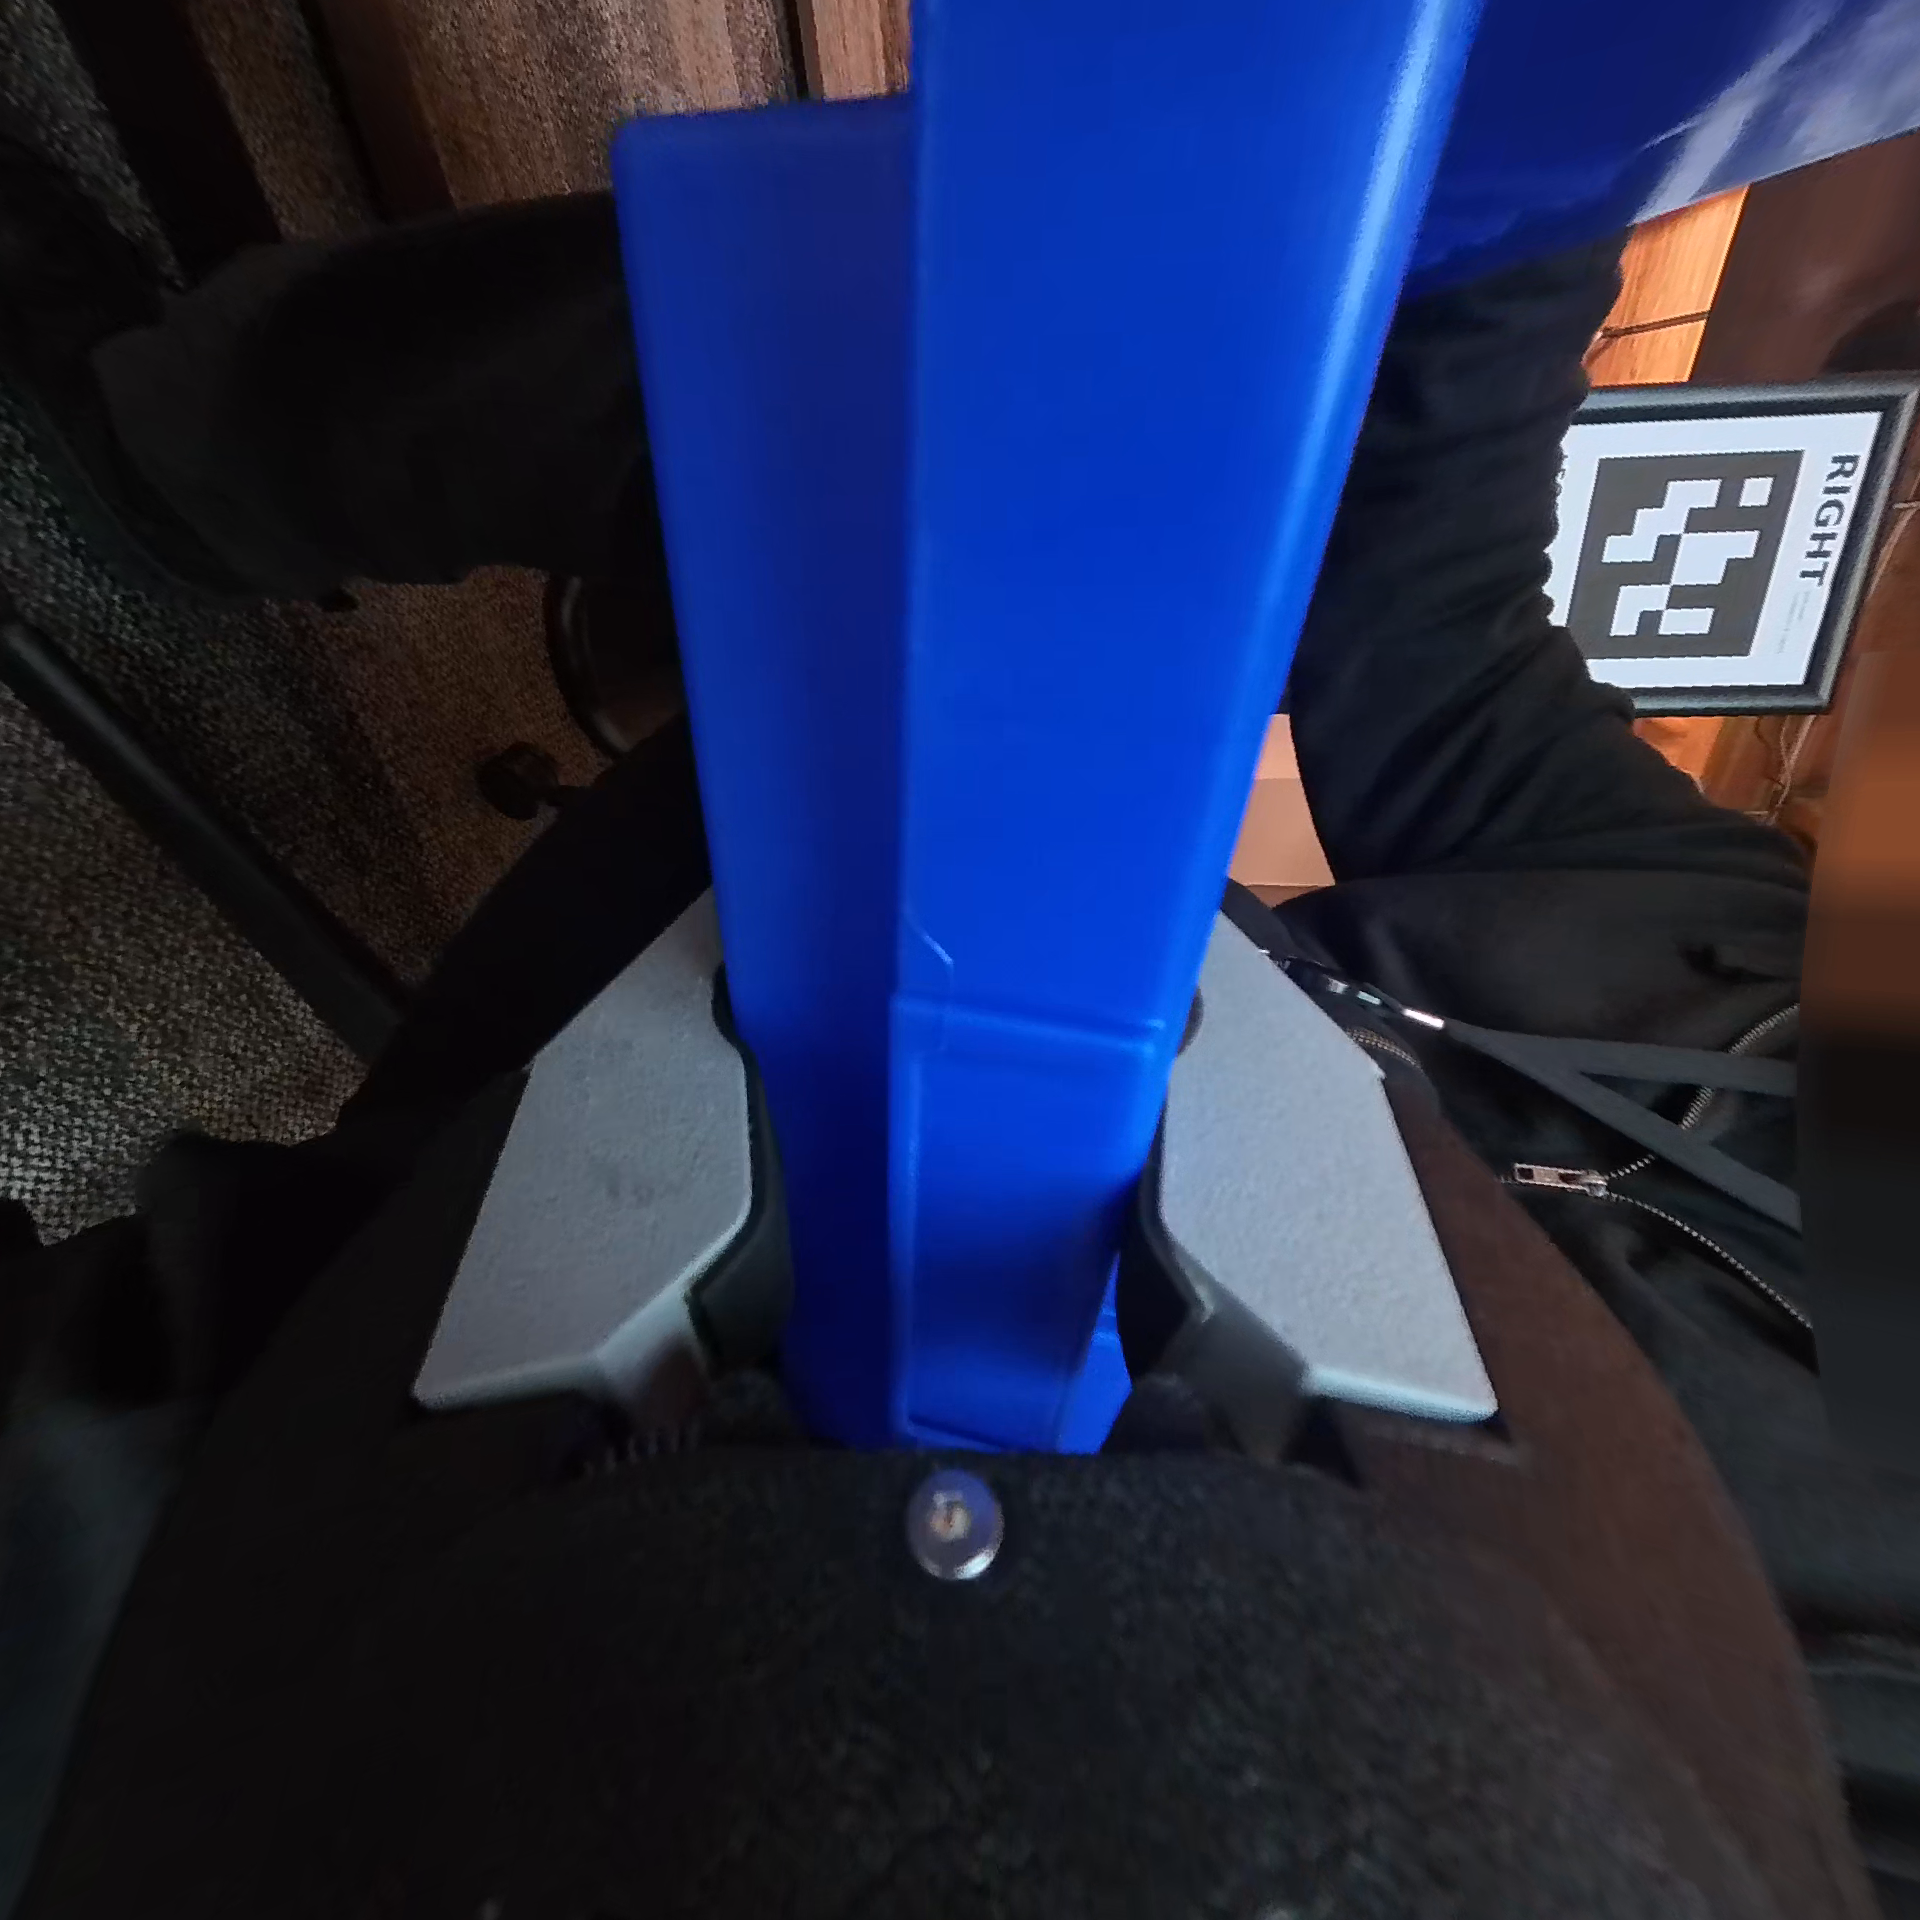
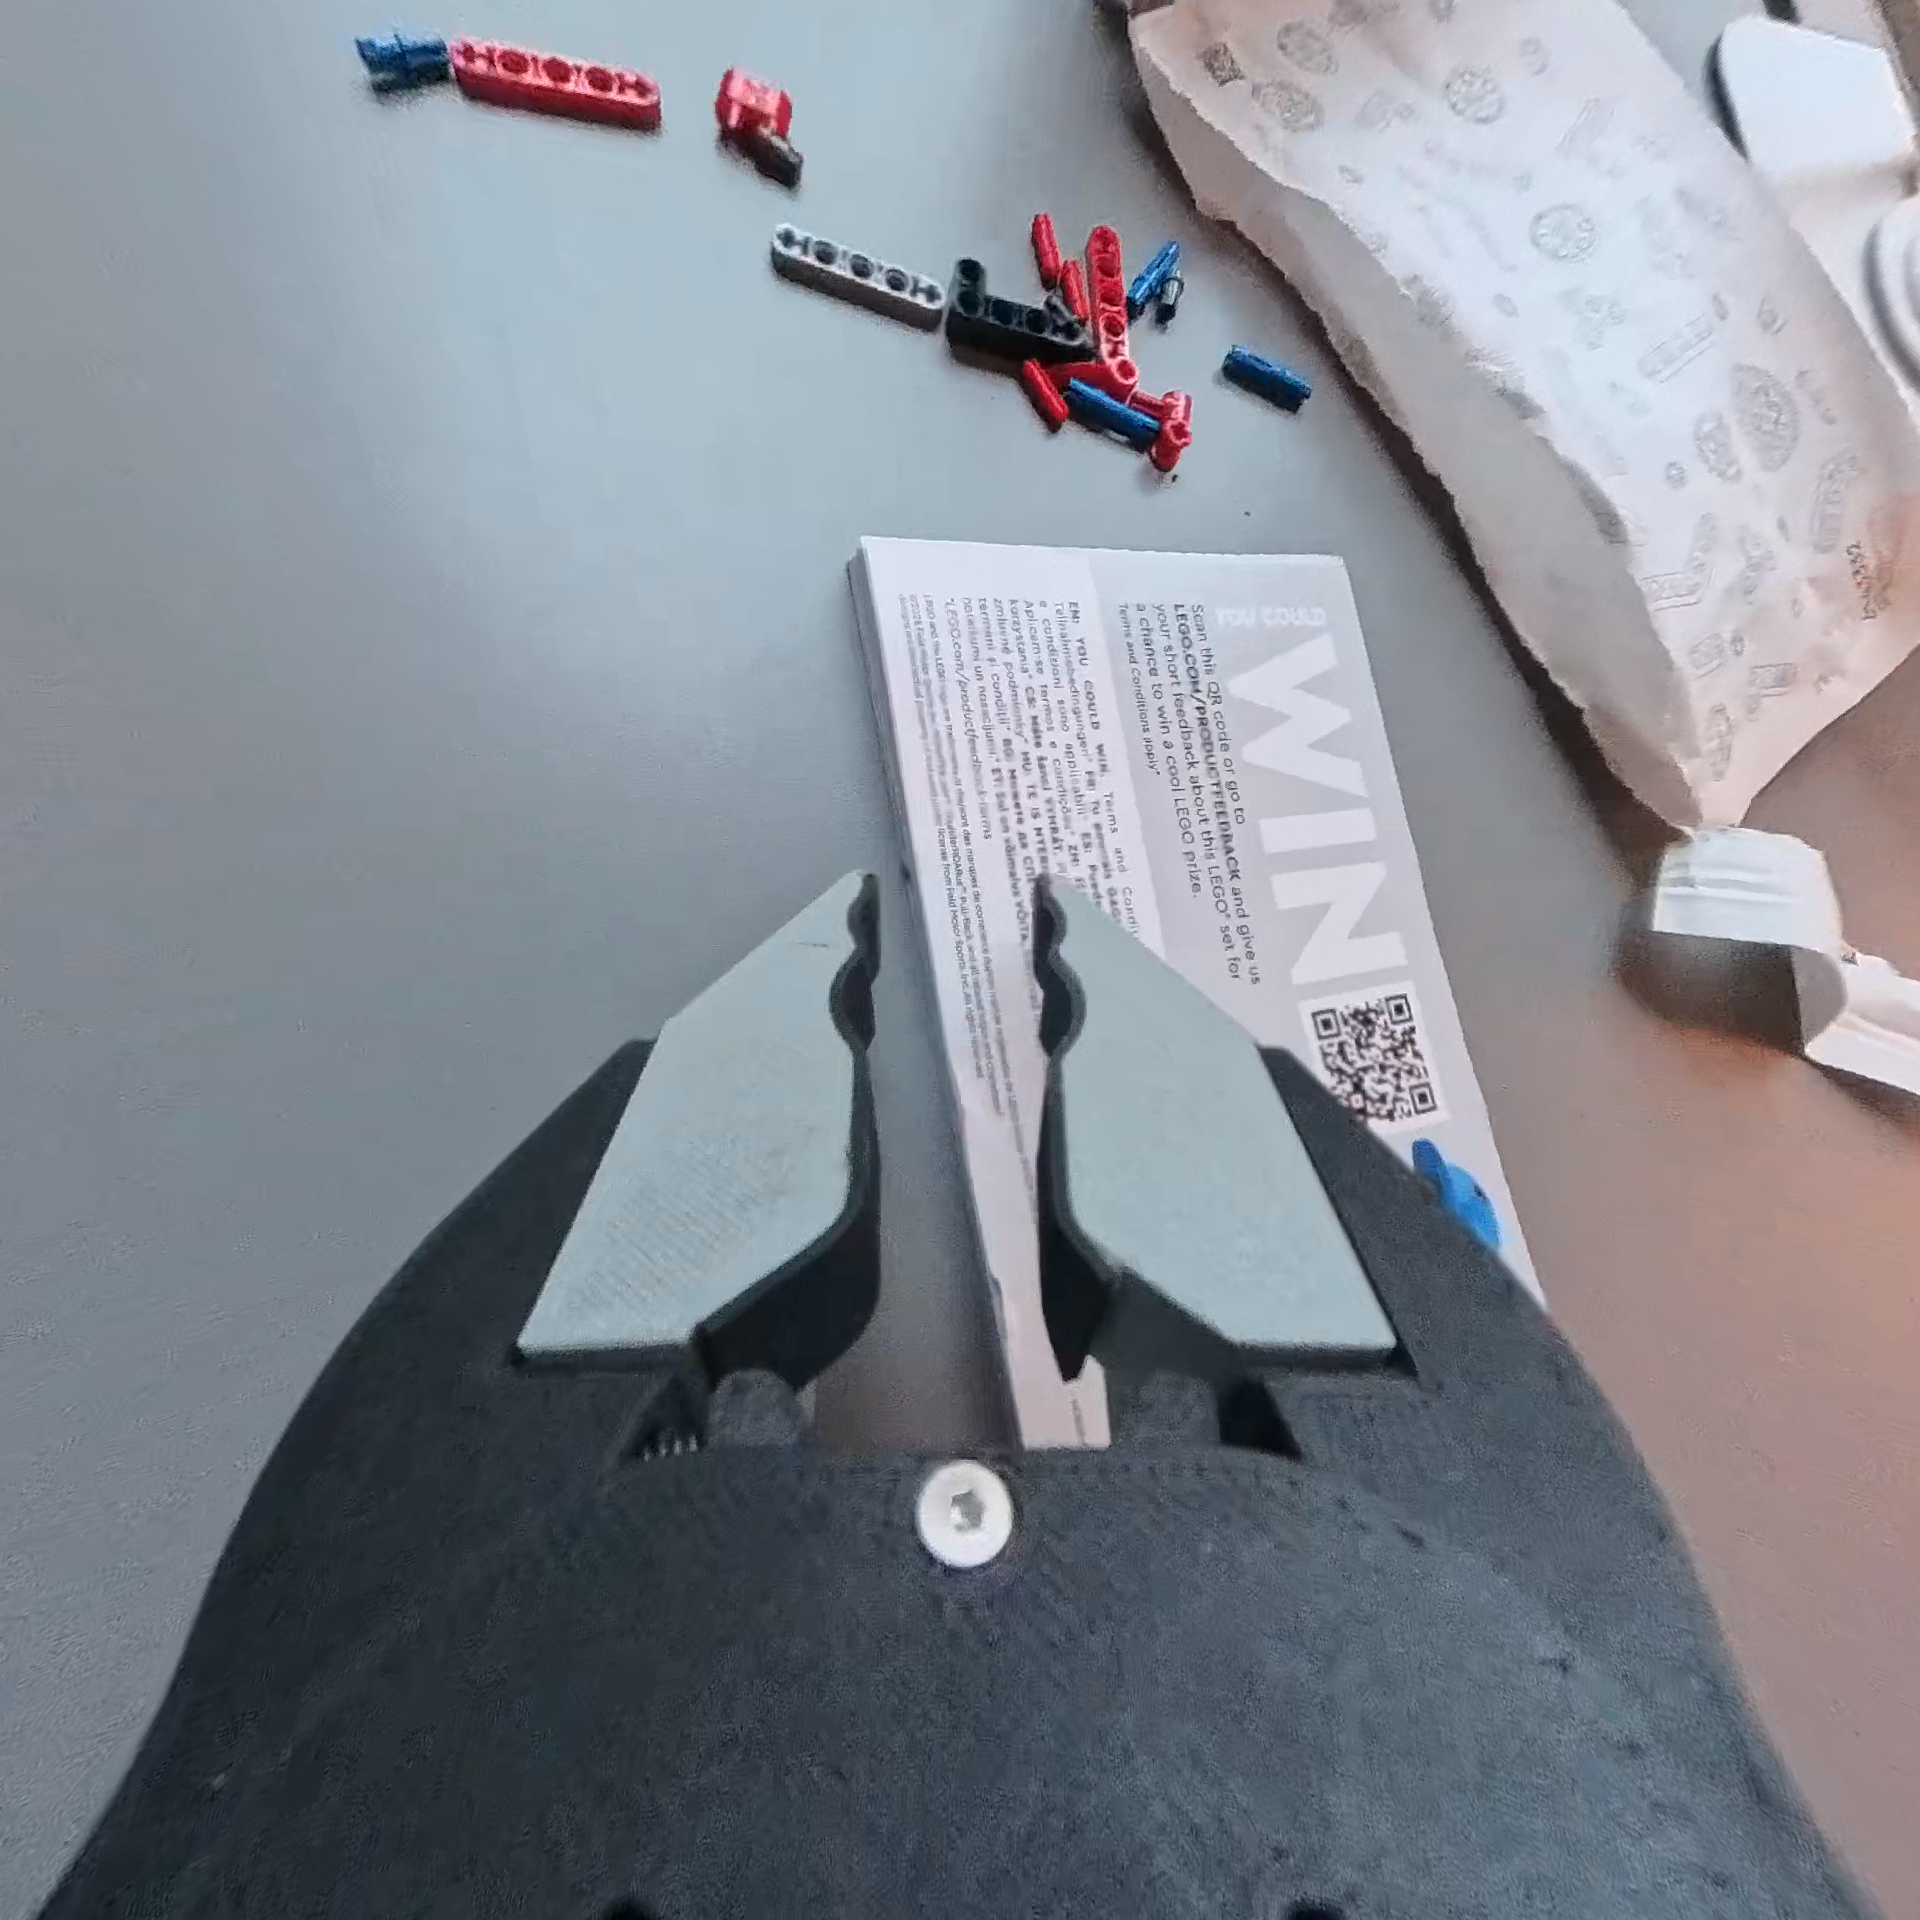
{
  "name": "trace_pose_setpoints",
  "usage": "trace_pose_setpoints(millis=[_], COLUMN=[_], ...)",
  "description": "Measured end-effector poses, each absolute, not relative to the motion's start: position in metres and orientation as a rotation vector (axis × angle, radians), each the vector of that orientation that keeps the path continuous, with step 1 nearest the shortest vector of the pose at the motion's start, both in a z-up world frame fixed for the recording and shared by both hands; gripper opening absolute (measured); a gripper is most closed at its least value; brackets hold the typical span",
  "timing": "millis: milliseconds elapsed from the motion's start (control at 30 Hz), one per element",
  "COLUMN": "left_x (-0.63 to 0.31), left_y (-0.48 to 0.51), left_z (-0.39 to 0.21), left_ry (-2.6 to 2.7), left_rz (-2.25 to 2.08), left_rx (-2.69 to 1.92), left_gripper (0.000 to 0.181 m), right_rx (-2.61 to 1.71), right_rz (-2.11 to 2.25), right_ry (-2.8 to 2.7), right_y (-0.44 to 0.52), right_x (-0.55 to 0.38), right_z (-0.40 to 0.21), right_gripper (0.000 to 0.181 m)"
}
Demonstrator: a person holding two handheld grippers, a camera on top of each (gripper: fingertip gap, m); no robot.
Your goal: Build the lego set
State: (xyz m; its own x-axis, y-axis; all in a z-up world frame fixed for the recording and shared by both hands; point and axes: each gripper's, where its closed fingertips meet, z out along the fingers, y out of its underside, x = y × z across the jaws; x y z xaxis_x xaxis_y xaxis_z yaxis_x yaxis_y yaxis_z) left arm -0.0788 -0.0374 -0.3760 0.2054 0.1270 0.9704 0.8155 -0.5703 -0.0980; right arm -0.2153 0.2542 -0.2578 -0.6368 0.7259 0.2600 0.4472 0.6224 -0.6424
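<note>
In the left wrist view my left gripper (image 1: 956, 987) is shut on a tall blue box (image 1: 1039, 623), which stands up between the grey fingers (image 1: 623, 1164) and hides their tips. In the right wrist view my right gripper (image 2: 954, 888) is open and empty, low over the left edge of a white instruction booklet (image 2: 1195, 779) lying flat on the grey table (image 2: 416, 623). Loose pieces lie beyond the booklet: a red beam (image 2: 556, 83), a blue pin (image 2: 400, 52), a red block (image 2: 756, 109), a grey beam (image 2: 857, 275), a black L-beam (image 2: 1013, 312) and a small heap of red and blue pins (image 2: 1112, 384).
A torn white paper bag (image 2: 1558, 364) lies at the table's right, with a torn-off scrap (image 2: 1745, 935) below it. A blue part (image 2: 1460, 1195) rests on the booklet's right edge. The left wrist view shows a person's black clothing (image 1: 1455, 623), a framed black-and-white marker (image 1: 1714, 551) and speckled carpet (image 1: 156, 935).
</note>
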Motion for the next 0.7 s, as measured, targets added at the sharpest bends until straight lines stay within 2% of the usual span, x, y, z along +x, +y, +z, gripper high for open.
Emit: trace_pose_setpoints(millis=[67,167,367,467,700], left_x=[-0.078,-0.079,-0.078,-0.078,-0.079], left_y=[-0.037,-0.038,-0.037,-0.037,-0.037], left_z=[-0.376,-0.376,-0.376,-0.376,-0.376], left_ry=[-0.877,-0.875,-0.869,-0.867,-0.866], left_rz=[-1.409,-1.412,-1.417,-1.418,-1.421], left_rx=[-1.857,-1.853,-1.852,-1.853,-1.85], left_gripper=[0.076,0.076,0.076,0.076,0.076], right_rx=[-0.921,-0.895,-0.833,-0.807,-0.899], right_rz=[0.715,0.678,0.604,0.595,0.656], right_ry=[-2.352,-2.346,-2.382,-2.36,-2.256], right_y=[0.252,0.252,0.249,0.248,0.257], right_x=[-0.215,-0.217,-0.217,-0.218,-0.226], right_z=[-0.263,-0.265,-0.264,-0.259,-0.244], right_gripper=[0.025,0.011,0.01,0.0,0.0])
